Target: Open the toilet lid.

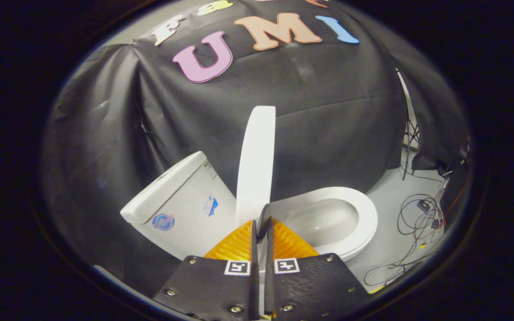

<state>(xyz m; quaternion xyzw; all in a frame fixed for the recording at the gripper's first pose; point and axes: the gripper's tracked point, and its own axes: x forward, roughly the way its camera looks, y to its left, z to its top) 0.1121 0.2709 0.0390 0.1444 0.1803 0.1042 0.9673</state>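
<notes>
A white toilet stands against the black cloth wall, its tank [181, 200] to the left of my fingers and its open bowl with the seat ring [366, 214] to the right. The white lid [257, 151] is raised and seen edge-on, standing almost upright between tank and bowl, short of the tank. My gripper [261, 223] is closed down to a narrow gap on the lid's near edge, with white lid showing between the two fingers. A small dark bumper [263, 218] on the lid sits right at the fingertips.
Loose cables and small electronics [422, 214] lie on the pale floor [391, 191] to the right of the bowl. A stand's thin legs [411, 133] rise by the cloth's right edge. The black cloth wall [328, 111] hangs close behind the toilet.
</notes>
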